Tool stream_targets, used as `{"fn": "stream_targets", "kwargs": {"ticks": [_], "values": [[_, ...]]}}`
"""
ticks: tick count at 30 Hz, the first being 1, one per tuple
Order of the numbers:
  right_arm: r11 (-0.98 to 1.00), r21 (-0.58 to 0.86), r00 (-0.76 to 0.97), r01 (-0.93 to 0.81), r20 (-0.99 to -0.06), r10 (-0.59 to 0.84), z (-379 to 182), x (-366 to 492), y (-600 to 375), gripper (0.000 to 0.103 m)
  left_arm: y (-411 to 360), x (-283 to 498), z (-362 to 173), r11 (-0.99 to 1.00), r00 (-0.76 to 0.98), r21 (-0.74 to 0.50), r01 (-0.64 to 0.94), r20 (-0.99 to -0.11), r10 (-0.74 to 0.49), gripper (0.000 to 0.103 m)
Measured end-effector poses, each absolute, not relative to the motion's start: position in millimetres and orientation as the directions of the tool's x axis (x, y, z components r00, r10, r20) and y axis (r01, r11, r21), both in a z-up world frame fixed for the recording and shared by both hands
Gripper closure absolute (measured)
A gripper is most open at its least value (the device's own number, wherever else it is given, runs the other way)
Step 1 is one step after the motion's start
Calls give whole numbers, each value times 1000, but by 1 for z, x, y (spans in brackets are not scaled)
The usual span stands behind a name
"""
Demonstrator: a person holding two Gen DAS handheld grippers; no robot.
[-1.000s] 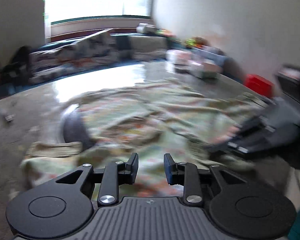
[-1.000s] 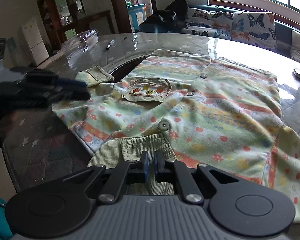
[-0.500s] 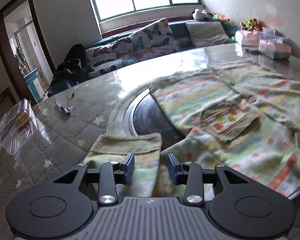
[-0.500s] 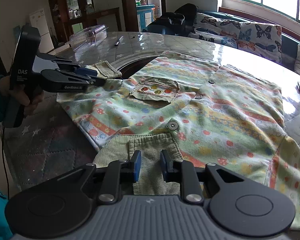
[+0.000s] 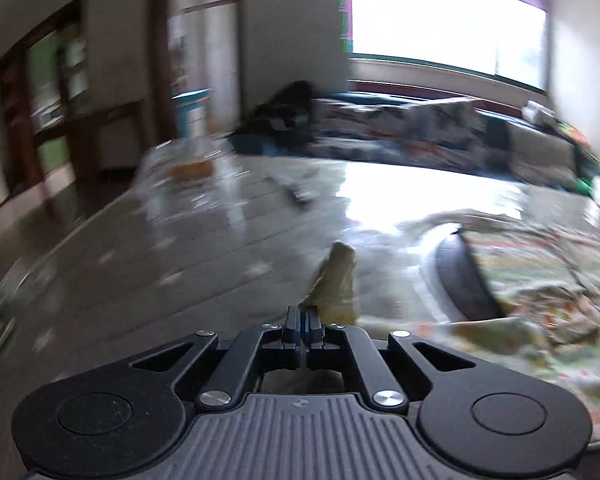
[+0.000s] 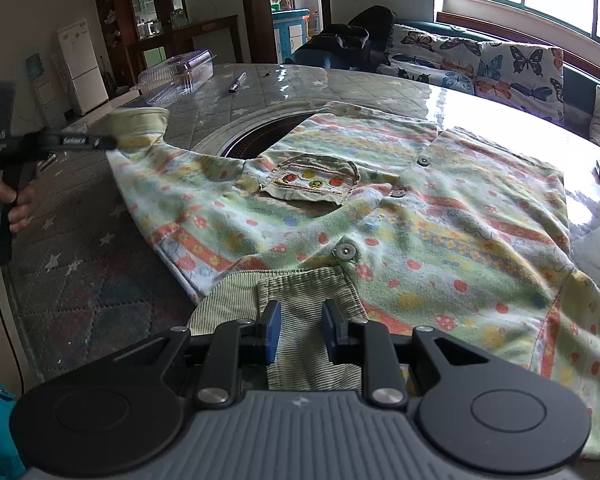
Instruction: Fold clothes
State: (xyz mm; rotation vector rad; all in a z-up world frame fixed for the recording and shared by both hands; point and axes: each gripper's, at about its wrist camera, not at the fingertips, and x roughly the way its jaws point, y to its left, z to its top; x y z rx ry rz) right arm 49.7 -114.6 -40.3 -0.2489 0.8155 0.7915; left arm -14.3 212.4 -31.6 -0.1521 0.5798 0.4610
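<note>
Since the earlier frame my left gripper point(image 5: 302, 320) swung to the sleeve cuff point(image 6: 140, 126) at the frame's upper left and clamped shut on it, lifting it. My right gripper point(image 6: 299, 330) stood parted over the corduroy collar point(image 6: 300, 300), not pinching. The patterned shirt point(image 6: 420, 216) lay spread across the table point(image 6: 320, 84).

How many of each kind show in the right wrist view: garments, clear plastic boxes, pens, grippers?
Garments: 1, the shirt
Clear plastic boxes: 1, the plastic box
Pens: 1, the pen
Grippers: 2, the left gripper and the right gripper
Total: 5
</note>
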Motion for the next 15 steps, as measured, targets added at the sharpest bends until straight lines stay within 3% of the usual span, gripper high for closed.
{"fn": "stream_targets", "kwargs": {"ticks": [5,6,12,15], "values": [[679,94,411,-729,-733,542,-40,48,-113,68,226,-33,-47,837,681,-61,-543,-616,397,99],[678,88,414,-730,-732,541,-40,47,-112,67,226,-36,-48,827,667,-44,-561,-615,420,96],[677,88,413,-731,-733,541,-40,47,-111,66,235,-43,-40,770,622,-30,-638,-609,492,96],[677,84,415,-731,-733,539,-40,46,-110,66,223,-35,-32,816,674,-48,-577,-591,442,96]]}}
